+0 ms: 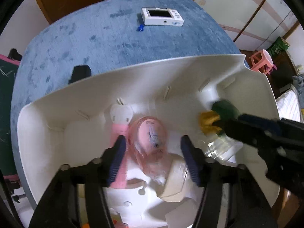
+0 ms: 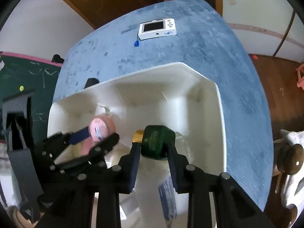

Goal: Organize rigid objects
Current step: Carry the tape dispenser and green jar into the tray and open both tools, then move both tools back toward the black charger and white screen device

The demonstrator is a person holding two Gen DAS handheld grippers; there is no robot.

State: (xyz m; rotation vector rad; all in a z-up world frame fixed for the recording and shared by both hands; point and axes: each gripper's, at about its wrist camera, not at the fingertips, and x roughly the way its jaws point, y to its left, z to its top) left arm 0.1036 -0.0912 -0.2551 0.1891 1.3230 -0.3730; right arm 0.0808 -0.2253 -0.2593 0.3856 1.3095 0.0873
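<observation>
a white bin [image 1: 57, 125] is seen on a blue cloth-covered table [image 1: 114, 43], and both grippers are pointed steeply down into it.

the left gripper [image 1: 153, 152] is held with its jaws apart. a pink translucent bottle [image 1: 150, 138] lies between its blue-padded fingers [image 1: 118, 157], base towards the camera. in the left wrist view a gap is visible between the bottle and the right-hand pad; on the other side the pad is overlapped by a pink-and-white object [image 1: 121, 121], so contact there cannot be told. in the right wrist view the same bottle [image 2: 102, 127] is seen between the left gripper's [image 2: 98, 134] fingers, at the left part of the bin [image 2: 220, 114].

the right gripper [image 2: 153, 144] is clamped on a dark green bottle [image 2: 156, 142] with a gold cap [image 2: 138, 135]; both pads are pressed against the bottle's sides. the cap is directed towards the bin's middle. in the left wrist view this green bottle [image 1: 226, 110] and its yellow cap [image 1: 208, 121] are seen at the tip of the right gripper [image 1: 228, 121], over the bin's right part, with a clear plastic item [image 1: 218, 148] just below.

beyond the bin, well apart from it, a white device with a dark screen [image 1: 162, 17] lies on the cloth, with a small blue piece [image 1: 140, 28] beside it. a black object [image 1: 80, 73] is partly hidden behind the bin's far wall.
</observation>
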